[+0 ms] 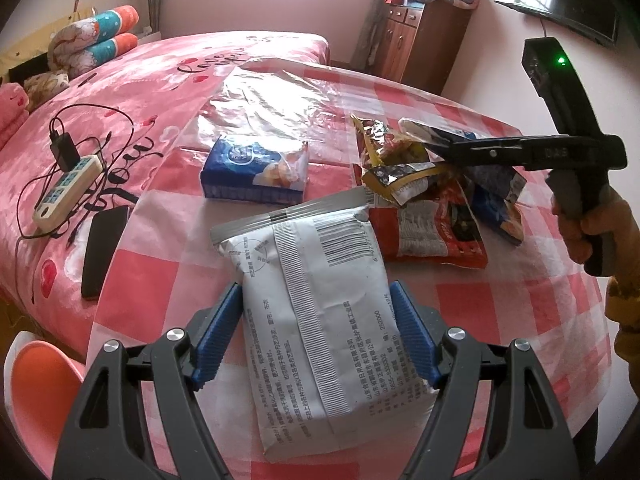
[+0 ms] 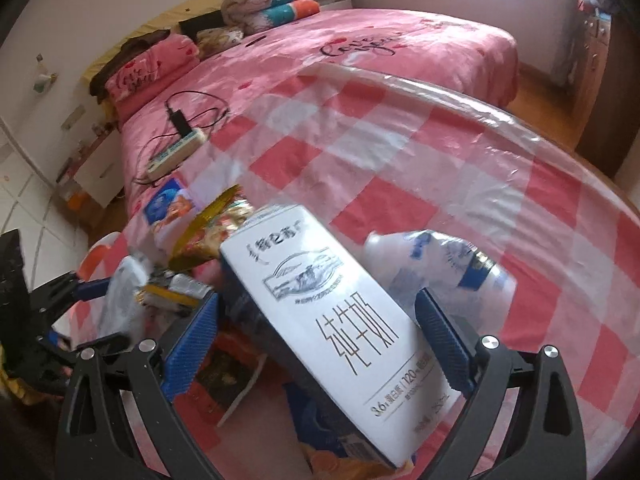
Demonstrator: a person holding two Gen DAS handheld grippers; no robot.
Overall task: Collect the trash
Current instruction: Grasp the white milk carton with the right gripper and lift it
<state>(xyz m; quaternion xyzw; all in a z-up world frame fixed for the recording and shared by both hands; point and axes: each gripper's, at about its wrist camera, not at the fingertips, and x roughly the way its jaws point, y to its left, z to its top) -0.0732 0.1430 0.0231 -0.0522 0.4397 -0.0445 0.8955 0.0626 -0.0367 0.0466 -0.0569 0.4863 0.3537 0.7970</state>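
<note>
My left gripper is shut on a white wet-wipe packet, its blue pads pressing both sides, on the red-checked round table. My right gripper is shut on a white and dark-blue milk carton, held tilted over a pile of trash. In the left wrist view the right gripper reaches in from the right over crumpled snack wrappers and a red wrapper. A white plastic bottle lies behind the carton.
A blue tissue pack lies mid-table. A pink bed beside the table carries a power strip with cables and a black phone. A wooden cabinet stands at the back. An orange stool is at lower left.
</note>
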